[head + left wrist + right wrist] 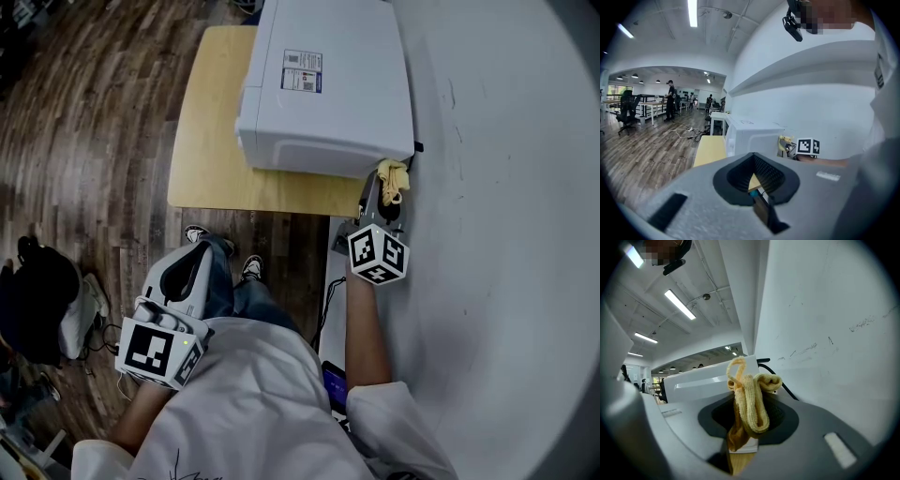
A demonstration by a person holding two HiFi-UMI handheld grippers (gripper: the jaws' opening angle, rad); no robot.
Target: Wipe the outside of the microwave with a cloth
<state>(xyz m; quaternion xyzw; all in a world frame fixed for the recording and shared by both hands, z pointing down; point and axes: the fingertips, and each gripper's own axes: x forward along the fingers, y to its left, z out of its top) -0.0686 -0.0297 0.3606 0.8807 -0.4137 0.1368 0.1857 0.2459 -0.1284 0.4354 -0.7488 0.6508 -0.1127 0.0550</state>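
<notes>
The white microwave (328, 84) stands on a yellow table (211, 141) against the wall, its back toward me. My right gripper (382, 194) is shut on a bunched yellow cloth (392, 178) at the microwave's near right corner, beside the wall. In the right gripper view the cloth (752, 401) bulges up out of the jaws, and the microwave (703, 378) lies just beyond it. My left gripper (190, 272) hangs low at my left side, away from the table, shut with nothing in it. From there the microwave (750, 136) shows ahead.
A white wall (506, 187) runs close along the right. A black power cable (780, 380) leaves the microwave's back by the wall. Wooden floor (84, 141) spreads to the left, with a black bag or chair (37, 300) near my left side.
</notes>
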